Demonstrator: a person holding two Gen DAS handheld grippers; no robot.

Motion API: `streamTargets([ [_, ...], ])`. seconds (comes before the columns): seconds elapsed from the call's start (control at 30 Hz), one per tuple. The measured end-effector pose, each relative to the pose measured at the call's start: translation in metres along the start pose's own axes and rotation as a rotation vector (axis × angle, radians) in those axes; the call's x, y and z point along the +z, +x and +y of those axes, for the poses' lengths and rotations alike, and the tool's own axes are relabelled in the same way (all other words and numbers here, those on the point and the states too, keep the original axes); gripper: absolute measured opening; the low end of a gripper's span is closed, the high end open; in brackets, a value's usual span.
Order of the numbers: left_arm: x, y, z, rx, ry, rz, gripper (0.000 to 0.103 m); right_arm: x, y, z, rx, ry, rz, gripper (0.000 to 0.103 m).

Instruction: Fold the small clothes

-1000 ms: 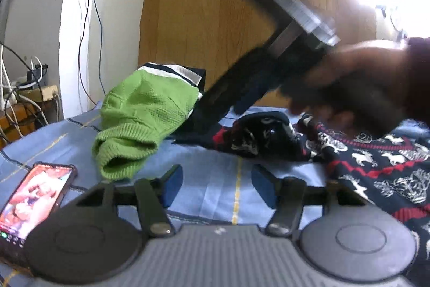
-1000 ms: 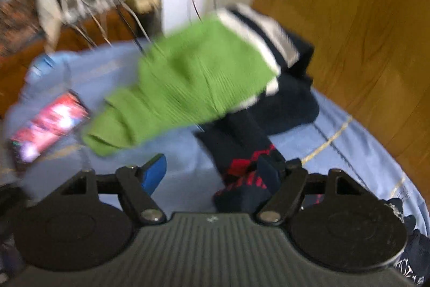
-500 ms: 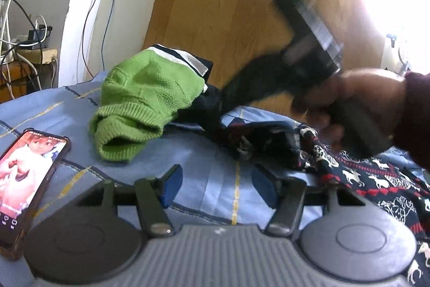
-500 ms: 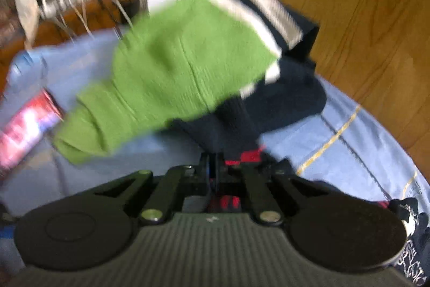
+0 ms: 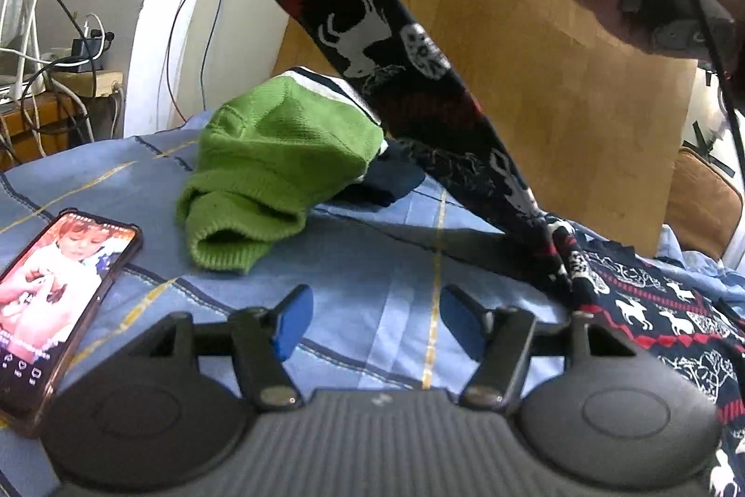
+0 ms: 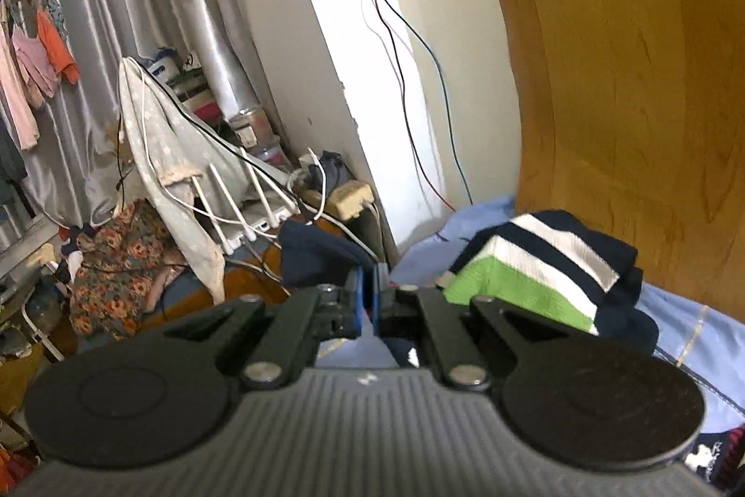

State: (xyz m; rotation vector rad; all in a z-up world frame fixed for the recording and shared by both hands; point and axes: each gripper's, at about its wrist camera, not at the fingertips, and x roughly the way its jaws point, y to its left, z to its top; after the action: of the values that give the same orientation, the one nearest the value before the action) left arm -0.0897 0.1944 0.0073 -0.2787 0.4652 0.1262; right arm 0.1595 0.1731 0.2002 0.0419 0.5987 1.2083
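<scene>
Blue checked bedsheet (image 5: pixel 372 264) carries green sweater (image 5: pixel 279 152), phone (image 5: pixel 56 292) left of it. Right gripper (image 6: pixel 368 301) jaws pinch navy reindeer garment (image 5: pixel 419 78) aloft; left gripper (image 5: pixel 372 320) jaws spread. Wooden headboard (image 6: pixel 628 78) behind.

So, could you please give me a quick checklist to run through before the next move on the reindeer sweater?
1. Right gripper shut on the sweater sleeve: ok, the blue pads are closed on dark fabric.
2. Sleeve lifted off the bed: ok, it hangs stretched from the gripper down to the sweater body.
3. Left gripper ready to grab: ok, it is open and holds nothing, over the blue sheet.
4. Sweater body flat: not ok, it is bunched where the sleeve joins.
5. Green sweater apart from the sleeve: cannot tell, the sleeve crosses in front of it.
6. Phone out of the folding area: ok, it lies at the left edge.
</scene>
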Motion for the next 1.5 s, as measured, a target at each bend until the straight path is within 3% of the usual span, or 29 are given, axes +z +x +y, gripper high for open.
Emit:
streamTargets([
  [0.17, 0.001, 0.001, 0.000, 0.004, 0.000, 0.004, 0.068, -0.006, -0.018, -0.014, -0.028, 0.012, -0.031, 0.007],
  [0.33, 0.010, 0.006, 0.000, 0.004, -0.017, 0.026, 0.068, 0.002, -0.069, -0.048, -0.089, 0.091, -0.159, 0.007],
  [0.4, 0.021, 0.008, -0.007, 0.004, -0.013, 0.000, 0.080, 0.006, -0.088, -0.058, -0.109, 0.124, -0.206, 0.007],
  [0.53, 0.048, 0.020, -0.055, -0.081, 0.089, -0.025, 0.088, 0.008, -0.105, -0.066, -0.123, 0.162, -0.249, 0.007],
  [0.67, 0.059, 0.058, -0.111, -0.056, 0.219, 0.023, 0.091, 0.006, -0.105, -0.057, -0.110, 0.157, -0.258, 0.007],
  [0.73, 0.063, 0.090, -0.125, 0.022, 0.233, 0.072, 0.074, 0.005, -0.109, -0.052, -0.091, 0.153, -0.266, 0.007],
  [0.8, 0.067, 0.117, -0.124, 0.121, 0.246, 0.095, 0.034, 0.006, -0.115, -0.046, -0.070, 0.148, -0.284, 0.007],
  [0.87, 0.071, 0.122, -0.111, 0.229, 0.229, 0.060, 0.018, 0.007, -0.128, -0.046, -0.063, 0.143, -0.301, 0.007],
  [0.93, 0.075, 0.118, -0.094, 0.278, 0.182, 0.024, 0.019, 0.004, -0.141, -0.050, -0.066, 0.139, -0.322, 0.007],
  [1.0, 0.075, 0.118, -0.085, 0.283, 0.136, 0.046, 0.018, -0.001, -0.150, -0.060, -0.081, 0.150, -0.339, 0.002],
  [1.1, 0.065, 0.122, -0.084, 0.340, 0.167, 0.057, 0.020, -0.014, -0.163, -0.087, -0.107, 0.217, -0.379, 0.003],
  [1.23, 0.061, 0.110, -0.081, 0.212, 0.154, 0.090, 0.035, -0.037, -0.184, -0.121, -0.174, 0.291, -0.410, 0.003],
  [1.3, 0.055, 0.097, -0.081, 0.190, 0.159, 0.059, 0.045, -0.051, -0.188, -0.133, -0.227, 0.301, -0.379, 0.003],
  [1.4, 0.048, 0.091, -0.084, 0.208, 0.194, 0.020, 0.048, -0.072, -0.171, -0.144, -0.277, 0.272, -0.263, 0.009],
  [1.5, 0.044, 0.095, -0.088, 0.202, 0.210, 0.033, 0.049, -0.098, -0.138, -0.156, -0.306, 0.248, -0.133, 0.012],
])
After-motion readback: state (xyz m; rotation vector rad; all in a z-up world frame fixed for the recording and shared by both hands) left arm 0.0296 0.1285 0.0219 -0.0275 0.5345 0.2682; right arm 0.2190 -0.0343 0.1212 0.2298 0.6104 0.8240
